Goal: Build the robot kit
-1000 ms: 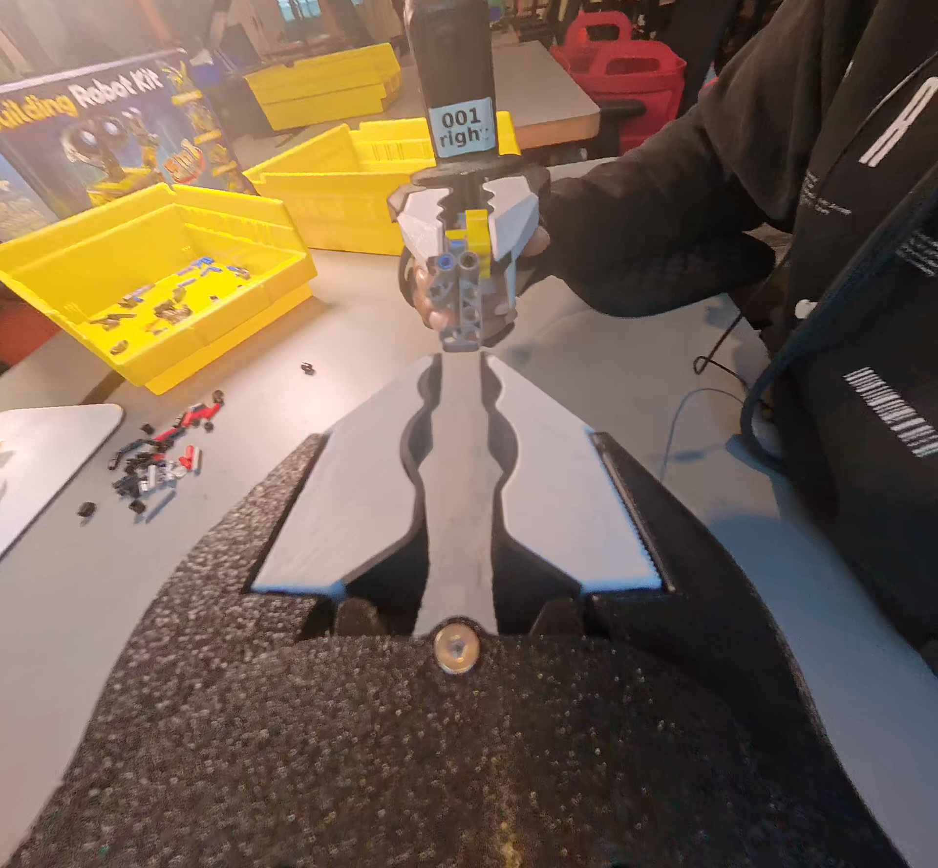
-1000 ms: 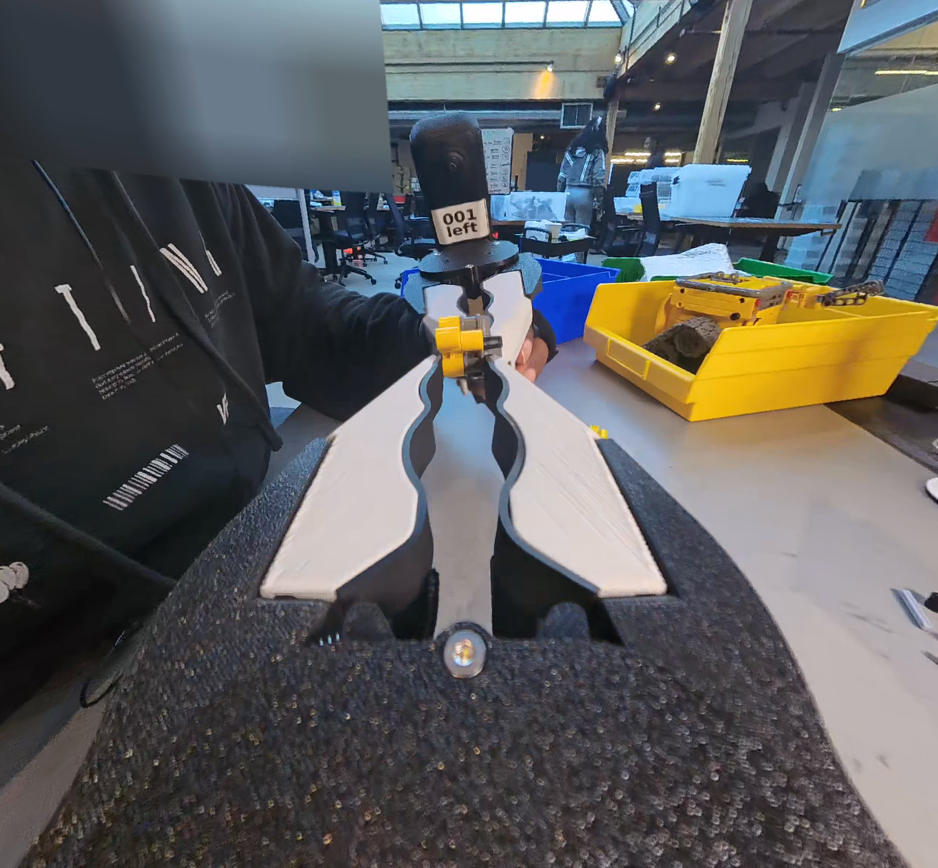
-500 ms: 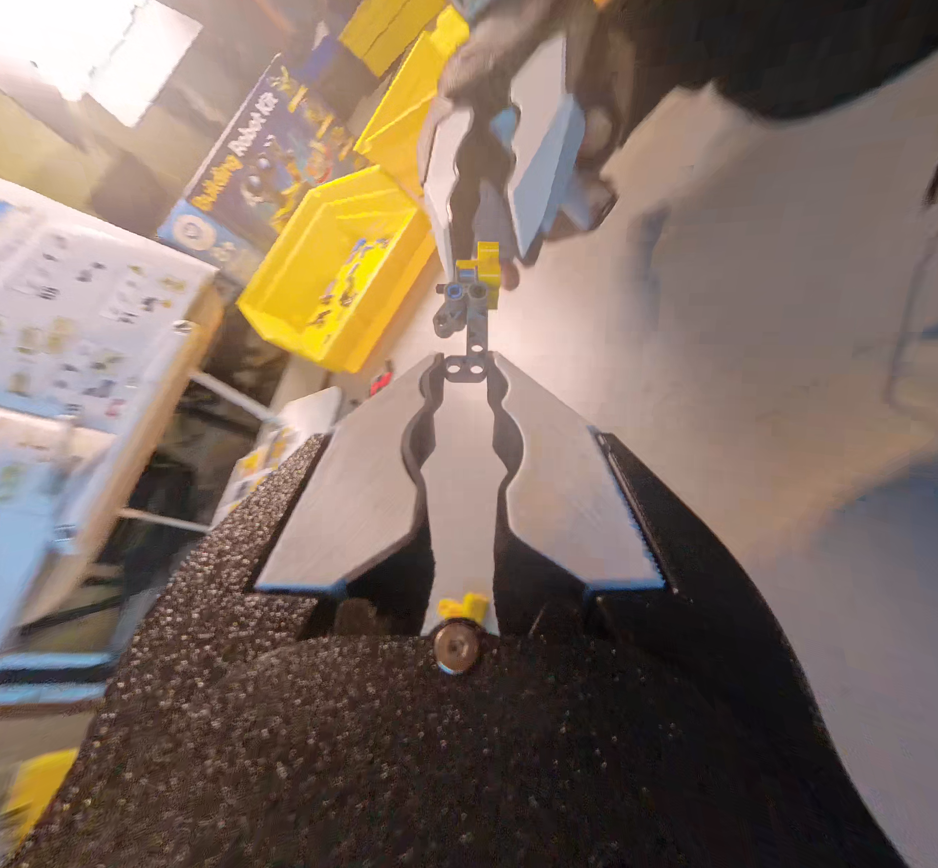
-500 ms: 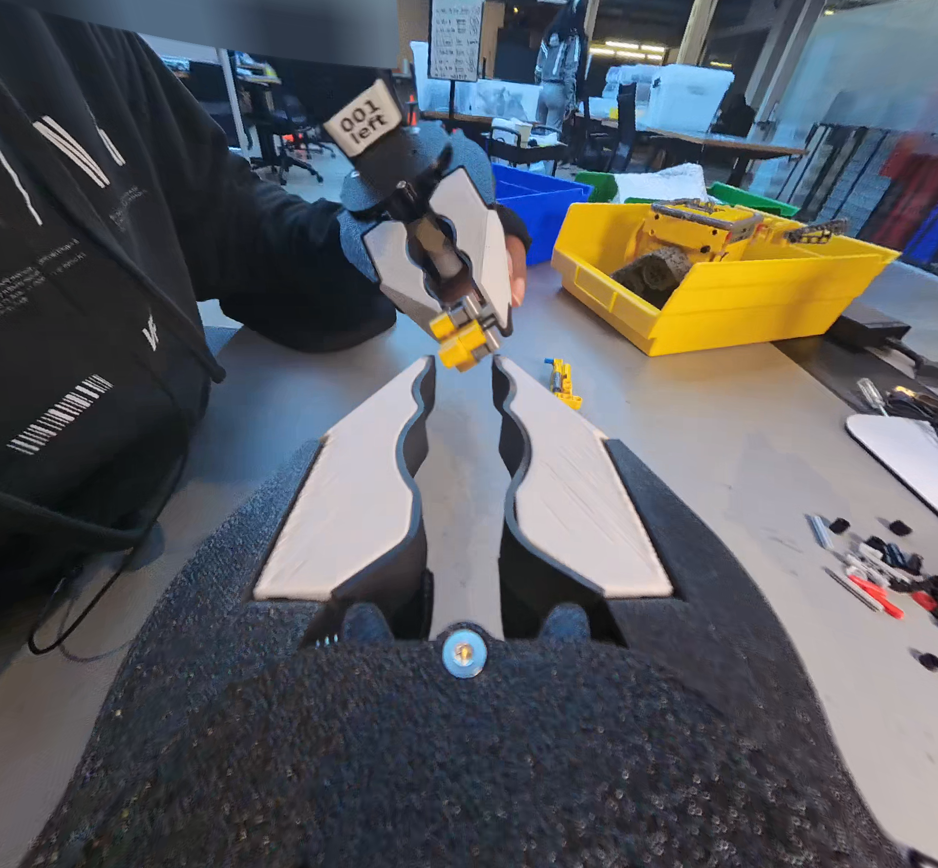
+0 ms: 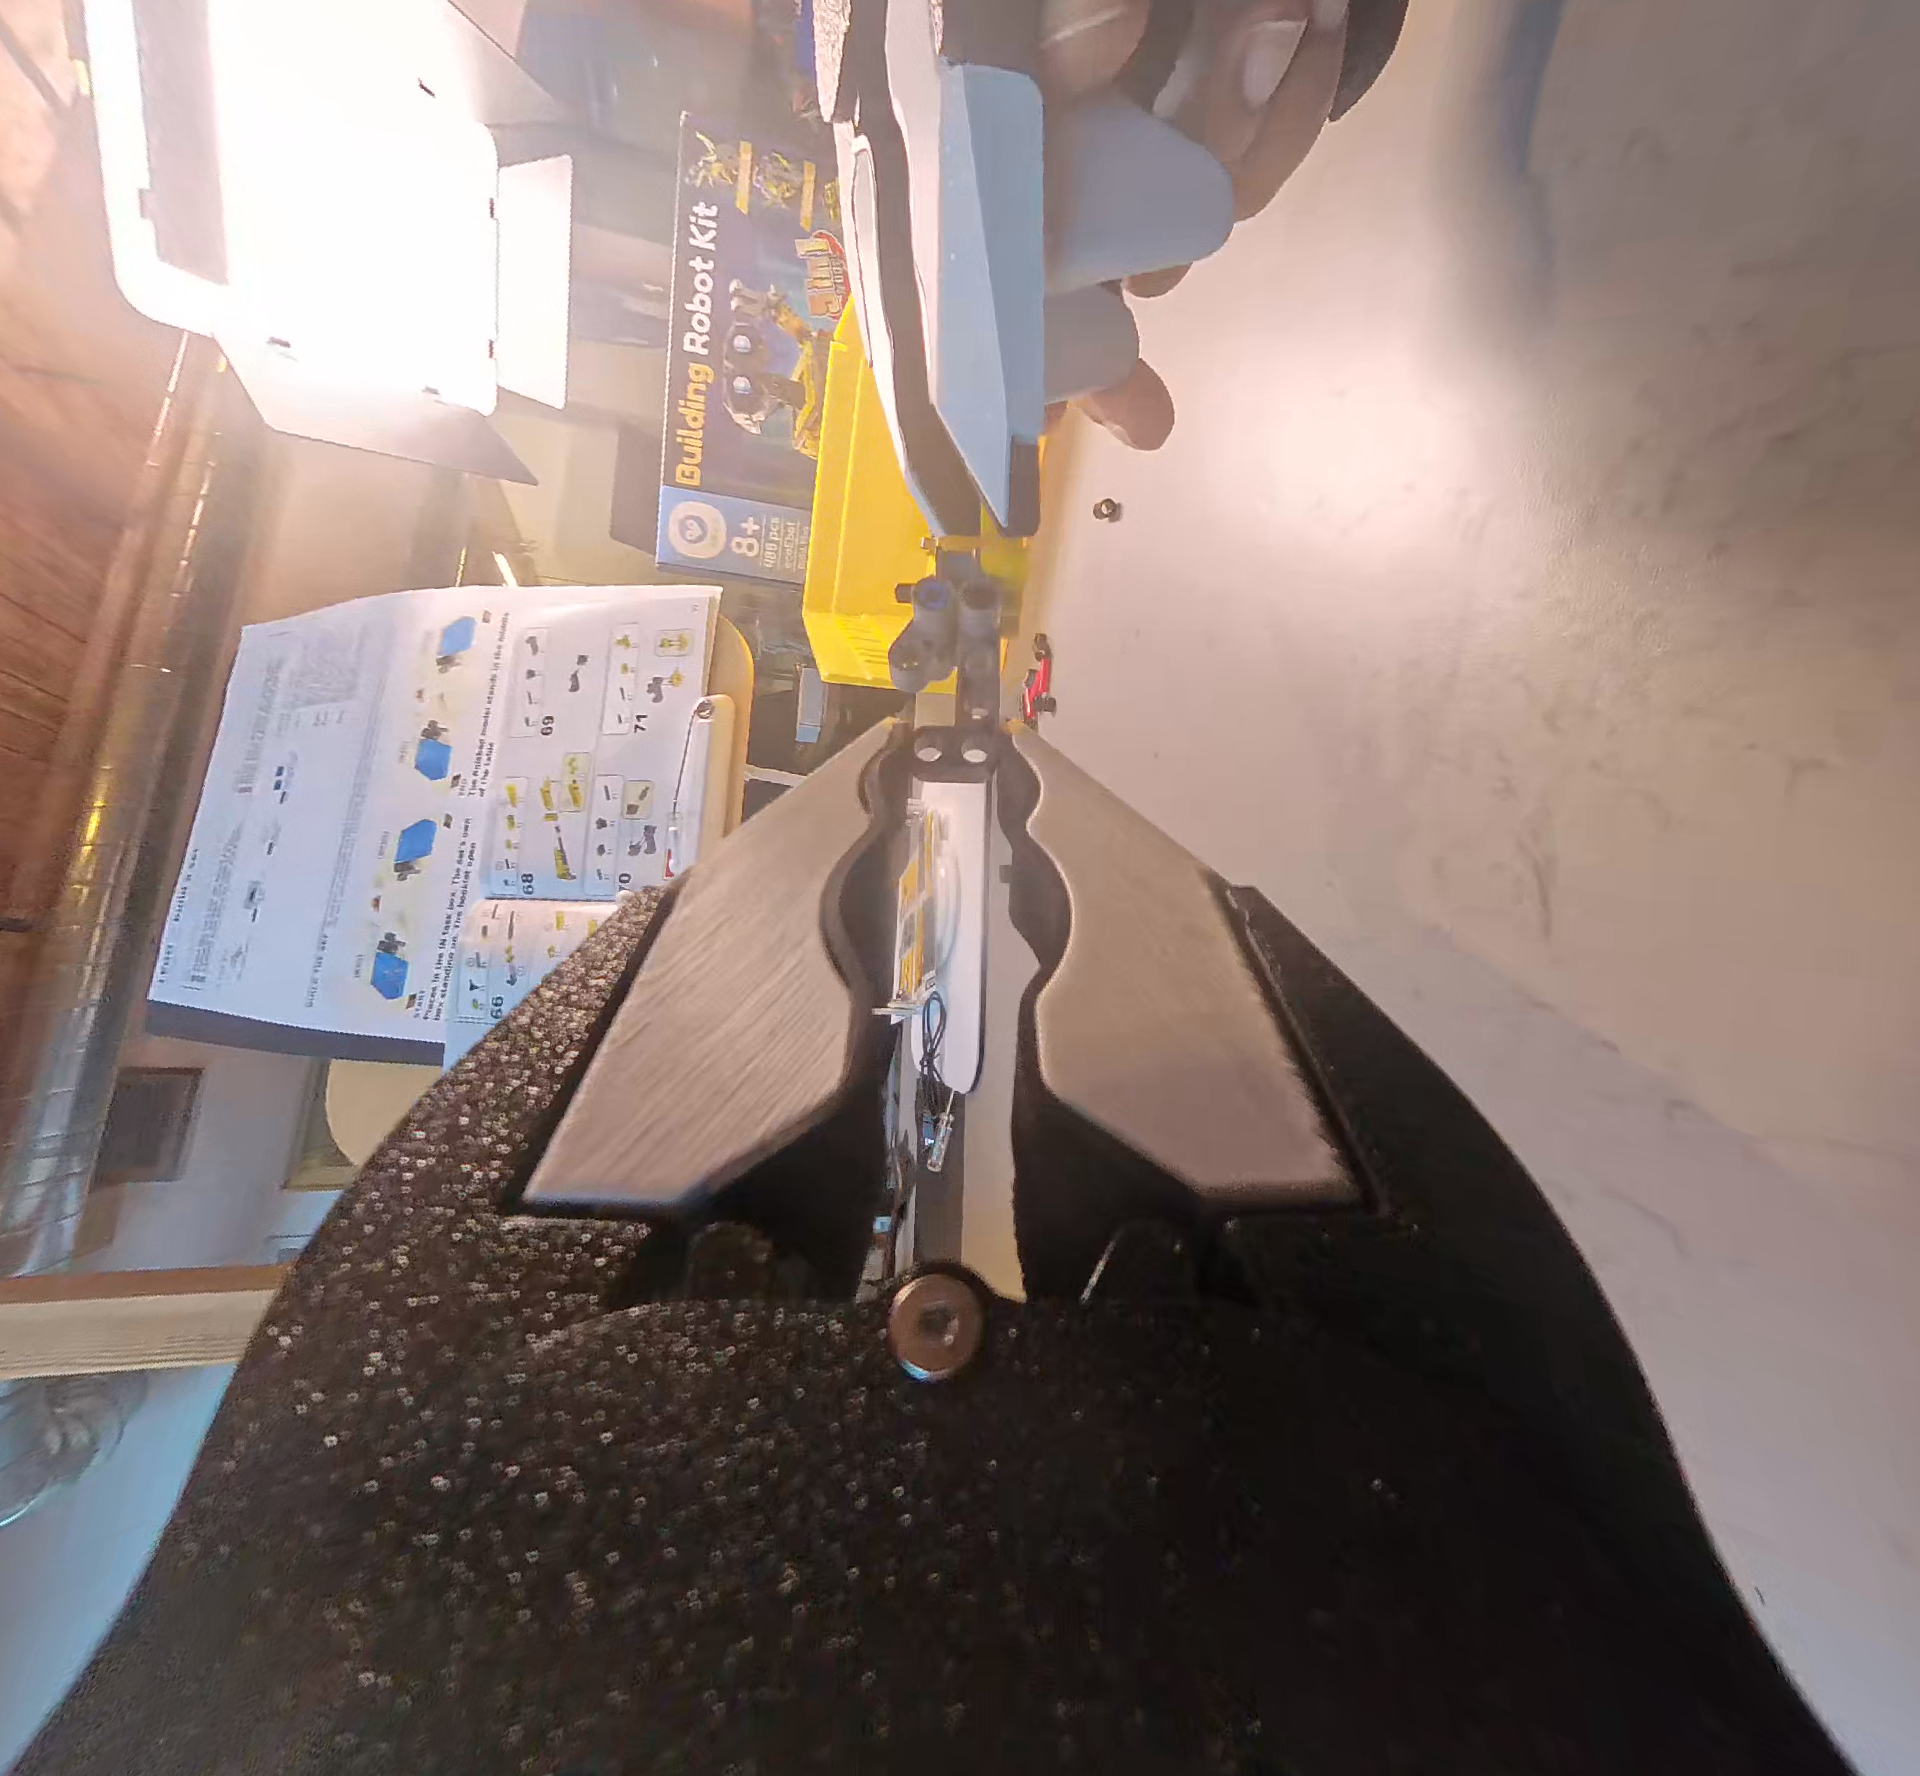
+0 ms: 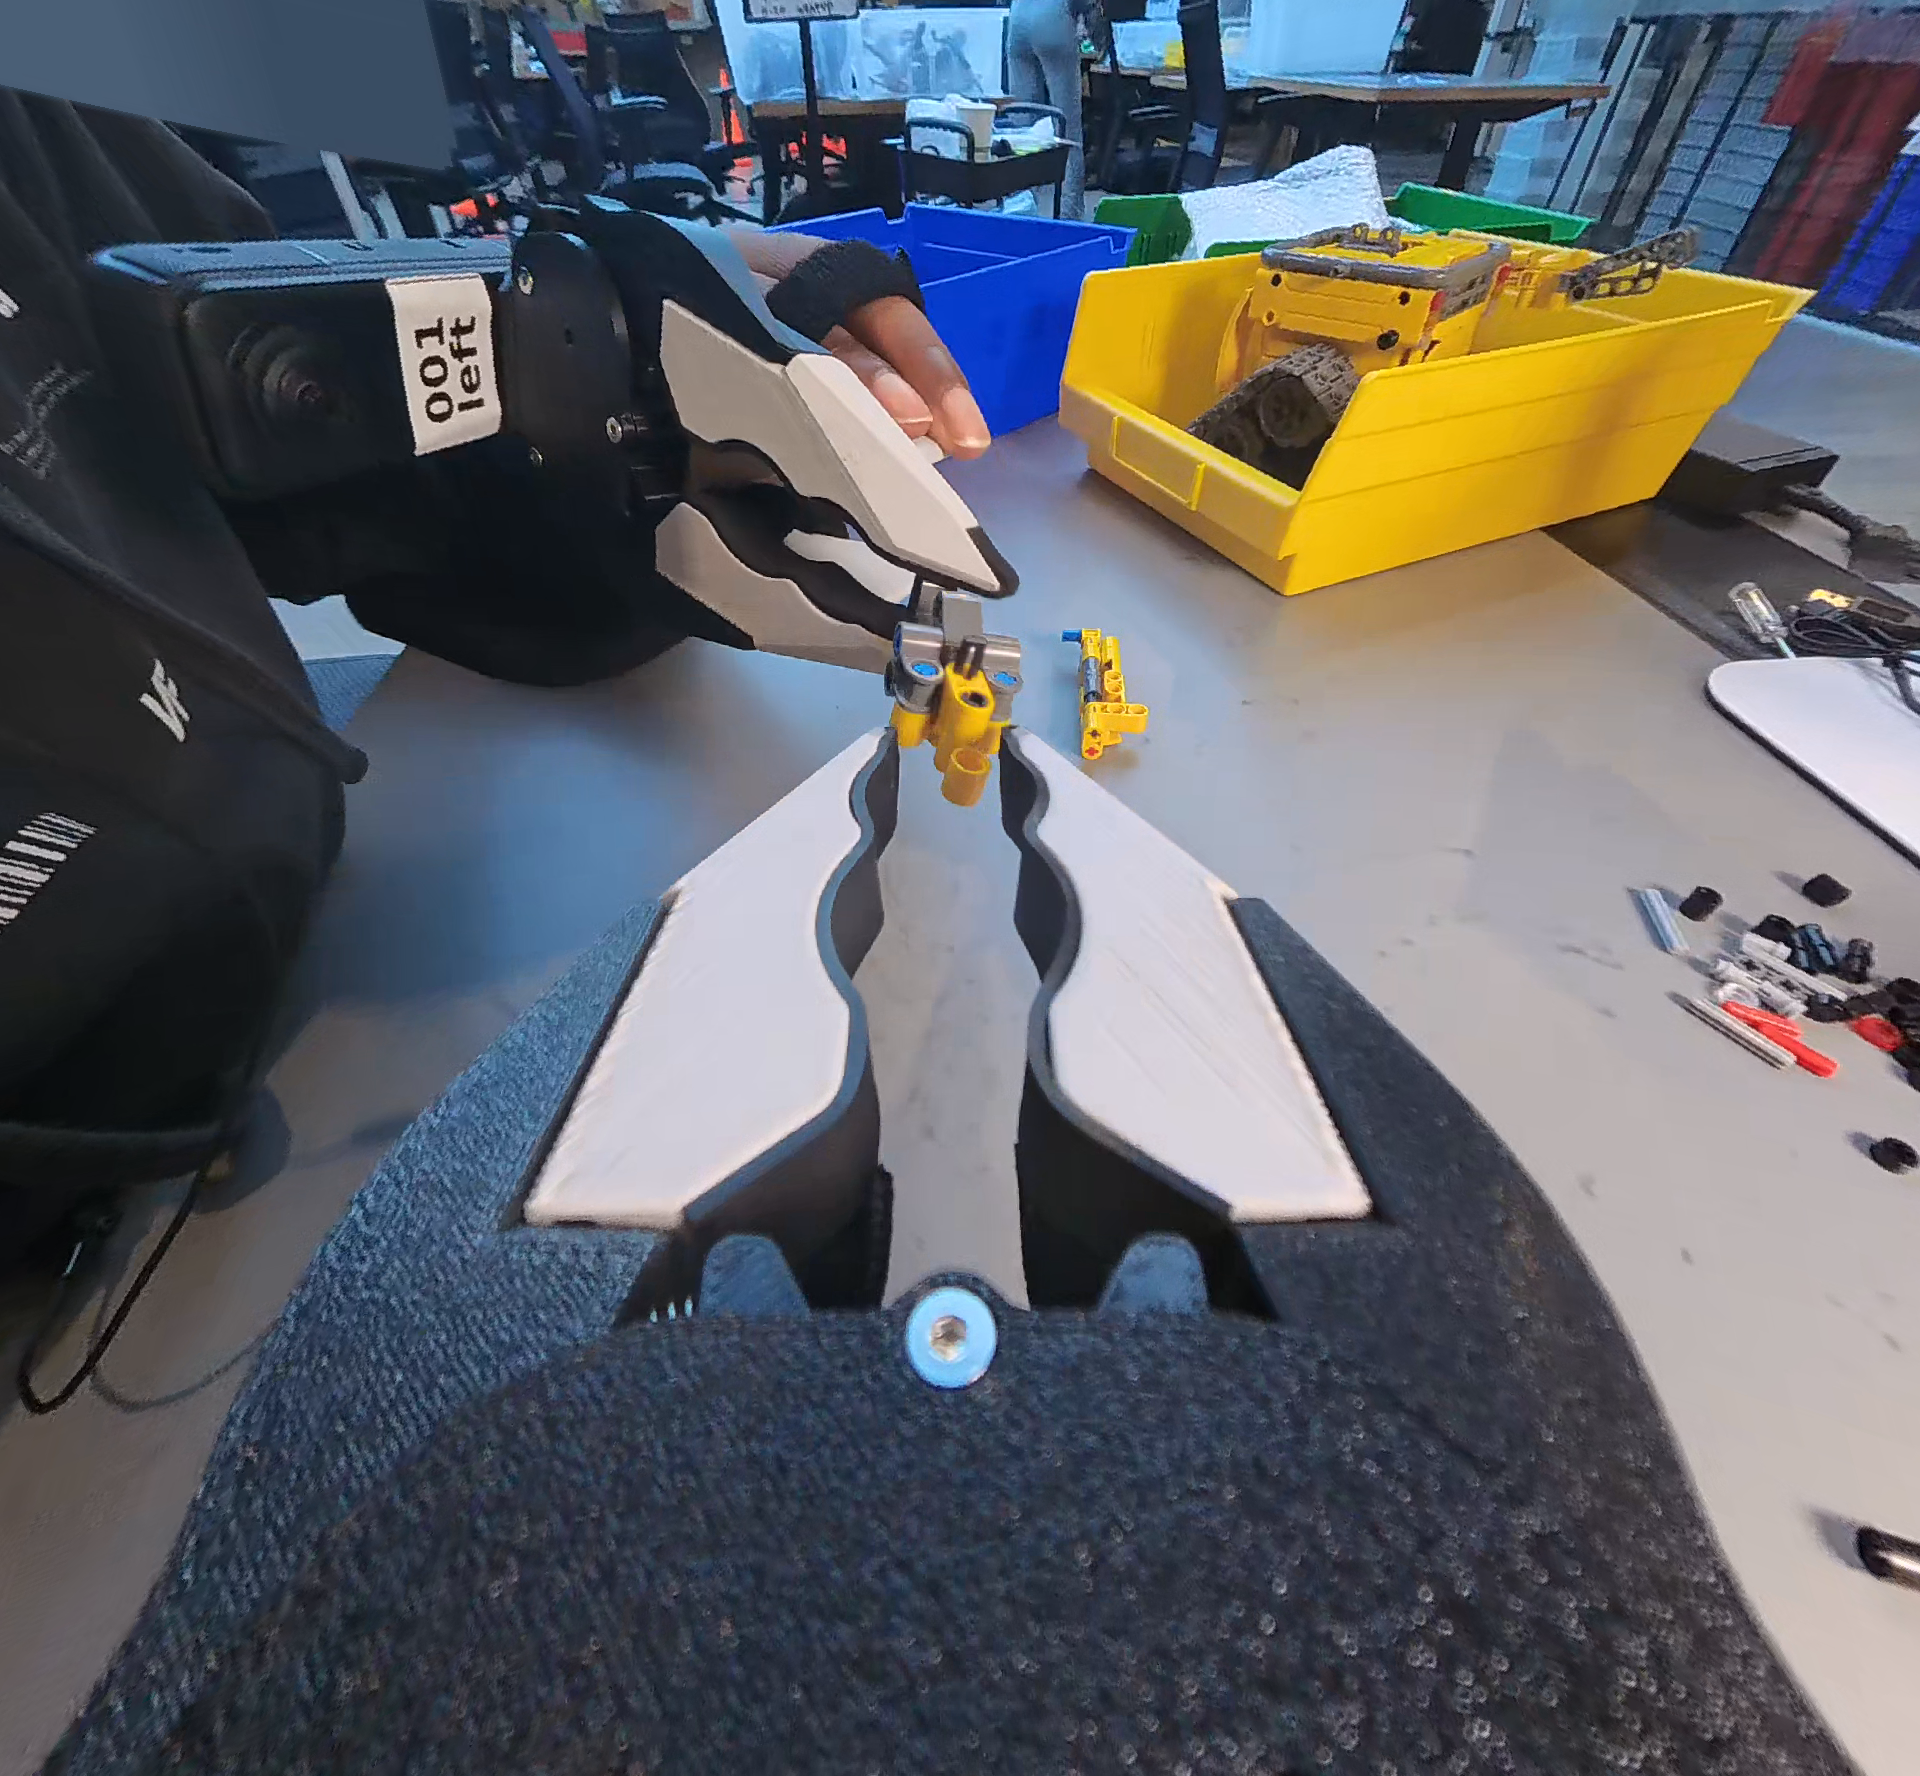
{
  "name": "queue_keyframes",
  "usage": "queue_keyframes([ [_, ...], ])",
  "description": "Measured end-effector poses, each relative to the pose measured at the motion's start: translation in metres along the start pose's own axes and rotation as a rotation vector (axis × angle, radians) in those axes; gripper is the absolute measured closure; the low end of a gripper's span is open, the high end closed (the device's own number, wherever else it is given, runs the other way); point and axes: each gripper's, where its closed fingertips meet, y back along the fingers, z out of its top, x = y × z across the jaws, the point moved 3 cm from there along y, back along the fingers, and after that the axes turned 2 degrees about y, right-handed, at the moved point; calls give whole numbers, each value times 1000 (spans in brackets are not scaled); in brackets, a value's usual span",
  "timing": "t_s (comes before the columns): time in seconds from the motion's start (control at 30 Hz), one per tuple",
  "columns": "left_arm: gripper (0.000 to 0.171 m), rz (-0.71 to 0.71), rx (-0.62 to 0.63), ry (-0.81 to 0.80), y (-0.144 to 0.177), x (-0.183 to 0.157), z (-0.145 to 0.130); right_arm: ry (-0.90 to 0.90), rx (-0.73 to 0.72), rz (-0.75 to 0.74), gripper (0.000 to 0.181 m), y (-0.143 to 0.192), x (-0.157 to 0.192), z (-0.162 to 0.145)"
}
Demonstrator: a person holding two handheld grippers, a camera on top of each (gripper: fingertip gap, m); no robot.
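Observation:
A small yellow and grey brick assembly (image 6: 951,692) hangs in the air above the grey table (image 6: 1351,843). My left gripper (image 6: 935,583) is rolled onto its side and is shut on the assembly's dark grey beam end. In the left wrist view, that gripper (image 5: 951,755) pinches the beam of the assembly (image 5: 945,646). My right gripper (image 6: 948,744) has its tips around the yellow end and touches it on both sides. It shows edge-on in the left wrist view (image 5: 977,500), meeting the assembly's far end.
A second small yellow assembly (image 6: 1107,687) lies on the table just beyond. A yellow bin (image 6: 1455,500) with a tracked yellow model and a blue bin (image 6: 997,292) stand behind. Loose small parts (image 6: 1787,988) lie at the right. A kit box (image 5: 748,324) and instruction sheets (image 5: 416,791) show. Left and right tips are no more than a few centimetres apart.
The assembly passed from my right gripper to my left. The left gripper rolled a quarter turn with it, and the right tips now sit around its yellow end again.

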Motion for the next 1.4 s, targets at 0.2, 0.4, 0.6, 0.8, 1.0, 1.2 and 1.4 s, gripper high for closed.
queue_keyframes([
  [0.2,156,37,-21,-25,1,2,2,5,-18,22,173,1,3,3],
  [0.4,140,-154,-155,429,4,3,0,168,-36,-15,174,4,7,9],
  [0.6,150,-370,-366,866,16,12,4,294,-50,-39,174,5,11,11],
  [0.8,163,-391,-355,841,17,9,8,380,-24,-66,174,4,12,7],
  [1.0,163,-398,-331,816,17,8,7,425,42,-91,174,0,11,2],
  [1.2,164,-424,-278,779,13,-2,7,409,162,-103,175,-4,7,-12],
  [1.4,164,-460,-246,771,10,-11,4,393,228,-109,175,-6,4,-22],
])
